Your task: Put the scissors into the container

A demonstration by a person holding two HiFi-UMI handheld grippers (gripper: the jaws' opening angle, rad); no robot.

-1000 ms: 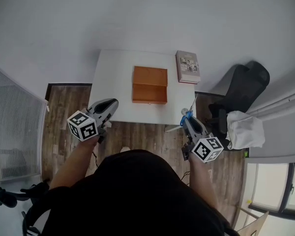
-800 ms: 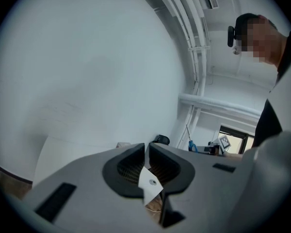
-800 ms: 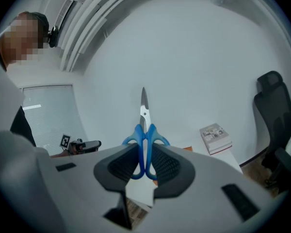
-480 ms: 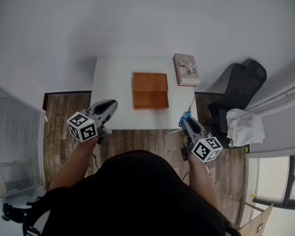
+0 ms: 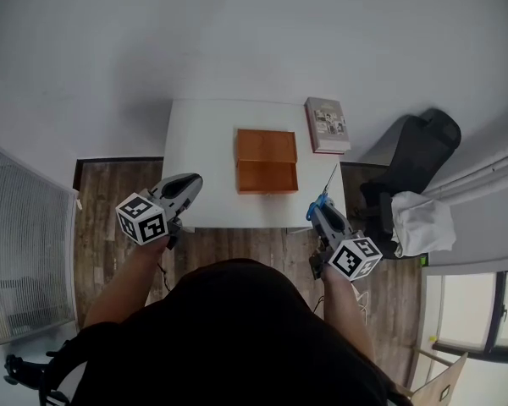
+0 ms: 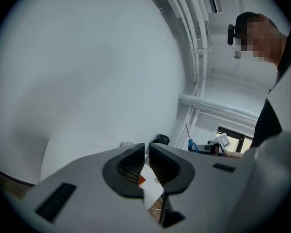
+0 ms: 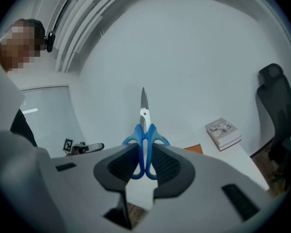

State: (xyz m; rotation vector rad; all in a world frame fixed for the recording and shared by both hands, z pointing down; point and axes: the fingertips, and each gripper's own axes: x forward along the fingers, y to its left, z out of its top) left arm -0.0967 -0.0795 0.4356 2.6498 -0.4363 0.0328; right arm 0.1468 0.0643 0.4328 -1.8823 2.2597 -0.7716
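1. Pinching the blue-handled scissors (image 7: 144,130) by the loops with the right gripper (image 7: 144,155) jaws; blades pointing forward, in the air by the near right corner of the white table (image 5: 201,142).
2. Pressed almost together on nothing at the left gripper (image 6: 147,155), off the table's near left edge.
3. Sitting open at mid-table, well apart from the scissors: orange container (image 5: 267,161).
4. Lying at the far right corner: book (image 5: 327,125).
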